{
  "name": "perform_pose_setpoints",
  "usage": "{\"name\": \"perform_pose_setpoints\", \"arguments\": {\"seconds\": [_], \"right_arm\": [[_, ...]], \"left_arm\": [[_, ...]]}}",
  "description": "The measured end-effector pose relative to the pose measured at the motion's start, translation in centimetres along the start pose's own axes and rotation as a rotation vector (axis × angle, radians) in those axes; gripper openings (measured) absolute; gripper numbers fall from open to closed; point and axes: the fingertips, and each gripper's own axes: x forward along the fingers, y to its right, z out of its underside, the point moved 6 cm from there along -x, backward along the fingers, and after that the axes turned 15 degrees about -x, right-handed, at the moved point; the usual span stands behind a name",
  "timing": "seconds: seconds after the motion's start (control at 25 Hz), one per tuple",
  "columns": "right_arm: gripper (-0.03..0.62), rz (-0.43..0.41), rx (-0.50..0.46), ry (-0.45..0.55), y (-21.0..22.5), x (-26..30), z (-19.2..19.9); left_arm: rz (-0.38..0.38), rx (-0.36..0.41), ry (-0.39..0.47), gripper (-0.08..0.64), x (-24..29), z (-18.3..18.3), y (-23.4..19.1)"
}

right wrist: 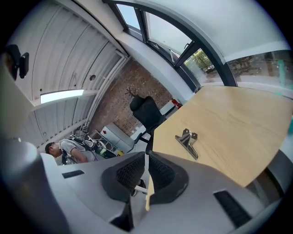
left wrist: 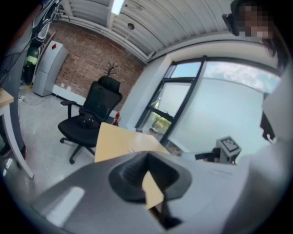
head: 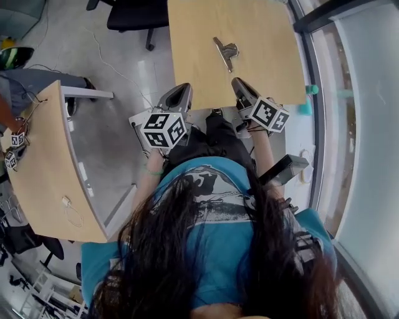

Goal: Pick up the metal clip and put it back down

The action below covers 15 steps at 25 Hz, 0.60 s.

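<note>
The metal clip (head: 225, 52) lies on the light wooden table (head: 262, 31), handles up, with nothing touching it. In the right gripper view the clip (right wrist: 187, 141) sits ahead and to the right of the jaws. My right gripper (head: 240, 86) hovers at the table's near edge, short of the clip; its pads (right wrist: 162, 171) stand together with nothing between them. My left gripper (head: 179, 95) is held beside it at the table's near left corner. It is also shut and empty, with only a sliver of table showing below its pads (left wrist: 130, 171).
A black office chair (head: 134, 15) stands beyond the table's far left corner. A second wooden desk (head: 43, 168) is on the left with cables on it. A glass window wall (head: 361, 124) runs along the right. A person (right wrist: 68, 148) sits far off.
</note>
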Motion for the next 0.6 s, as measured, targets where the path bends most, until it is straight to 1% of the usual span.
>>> {"name": "perform_pose_setpoints", "arguments": {"seconds": [0.16,0.32,0.48,0.6], "right_arm": [[0.032,0.028,0.012,-0.027,-1.6,-2.6,3.4],[0.031,0.029,0.015,-0.053,-2.8,-4.8,5.6],[0.029,0.055,0.012,-0.057,-2.9,-7.2,6.4],[0.029,0.053,0.015,-0.039,-2.7,-8.9,6.4]], "left_arm": [[0.031,-0.009,-0.052,0.003,-1.6,2.1,-0.8],[0.049,-0.017,-0.073,0.003,-2.3,3.4,-0.7],[0.082,-0.021,-0.08,0.003,-2.2,4.7,0.8],[0.101,-0.012,-0.081,0.003,-2.4,5.6,2.6]]}}
